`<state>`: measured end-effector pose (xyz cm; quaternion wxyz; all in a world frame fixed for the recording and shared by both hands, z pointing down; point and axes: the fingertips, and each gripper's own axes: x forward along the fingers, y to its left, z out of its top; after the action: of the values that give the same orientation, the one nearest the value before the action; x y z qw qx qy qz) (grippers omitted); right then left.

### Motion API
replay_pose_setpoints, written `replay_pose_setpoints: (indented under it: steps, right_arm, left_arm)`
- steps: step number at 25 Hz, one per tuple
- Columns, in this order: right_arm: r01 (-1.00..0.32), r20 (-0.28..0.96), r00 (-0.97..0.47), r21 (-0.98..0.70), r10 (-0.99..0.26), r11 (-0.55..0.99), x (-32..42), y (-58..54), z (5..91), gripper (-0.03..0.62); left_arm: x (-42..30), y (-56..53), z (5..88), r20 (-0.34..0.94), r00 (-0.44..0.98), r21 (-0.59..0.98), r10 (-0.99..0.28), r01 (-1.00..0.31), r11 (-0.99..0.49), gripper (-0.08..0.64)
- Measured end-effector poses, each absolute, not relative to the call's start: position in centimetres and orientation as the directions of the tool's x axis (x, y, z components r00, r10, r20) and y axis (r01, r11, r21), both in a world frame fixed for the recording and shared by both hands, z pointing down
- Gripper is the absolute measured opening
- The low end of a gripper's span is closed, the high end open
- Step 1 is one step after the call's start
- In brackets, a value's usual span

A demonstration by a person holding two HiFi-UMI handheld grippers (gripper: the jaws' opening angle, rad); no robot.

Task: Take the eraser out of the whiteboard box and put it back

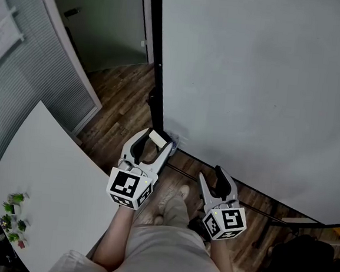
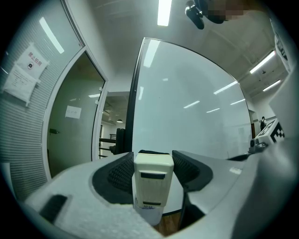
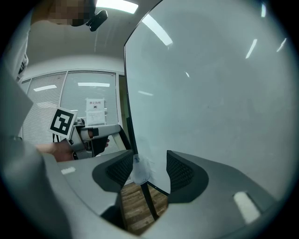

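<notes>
I am holding the eraser (image 2: 153, 179) in my left gripper (image 1: 154, 144), jaws part-closed on its hard side faces, near the left edge of the whiteboard (image 1: 257, 81), while my right gripper (image 3: 148, 169) is hanging open and empty; the eraser is probably light and stiff-shelled, so a side grip suffices.

Nothing legible in any view. The paper notice (image 2: 24, 71) on the blinded glass wall (image 2: 18, 140) has a dark logo block and print lines, too small to read. The sheet (image 2: 73, 111) on the door (image 2: 70, 135) is blurred. The fine print on the eraser (image 2: 153, 172) is unreadable.
</notes>
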<state>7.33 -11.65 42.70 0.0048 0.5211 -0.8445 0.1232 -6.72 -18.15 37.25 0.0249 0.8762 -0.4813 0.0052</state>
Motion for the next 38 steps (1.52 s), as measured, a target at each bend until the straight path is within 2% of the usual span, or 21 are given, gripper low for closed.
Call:
replay_pose_setpoints:
  steps: [38]
  right_arm:
    - [-0.889,0.215,-0.446,-0.217,-0.869,0.403,8.3,-13.8,45.1,0.221]
  left_arm:
    - [-5.7,-21.5,43.7,0.169,0.549,0.078,-0.818,-0.835,-0.545,0.258]
